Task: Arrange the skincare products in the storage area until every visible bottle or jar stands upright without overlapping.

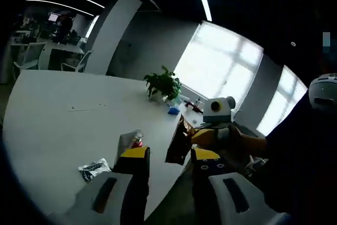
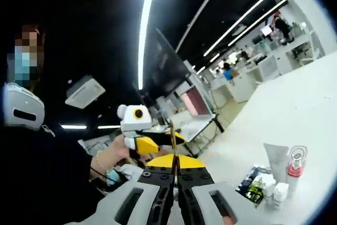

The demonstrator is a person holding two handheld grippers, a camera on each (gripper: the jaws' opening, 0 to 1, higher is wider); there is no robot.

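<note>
white tabletop (image 1: 63, 109), green plant (image 1: 163, 84), yellow-and-black tips on left claw (image 1: 171, 164), same on right claw (image 2: 175, 168), white tube (image 2: 276, 157), clear bottle (image 2: 295, 168) with pink-red contents, dark sachet (image 2: 254, 183), possibly green print, blue item (image 1: 173, 110)

One tube (image 2: 276, 157), one red-capped bottle (image 2: 295, 168)
</note>
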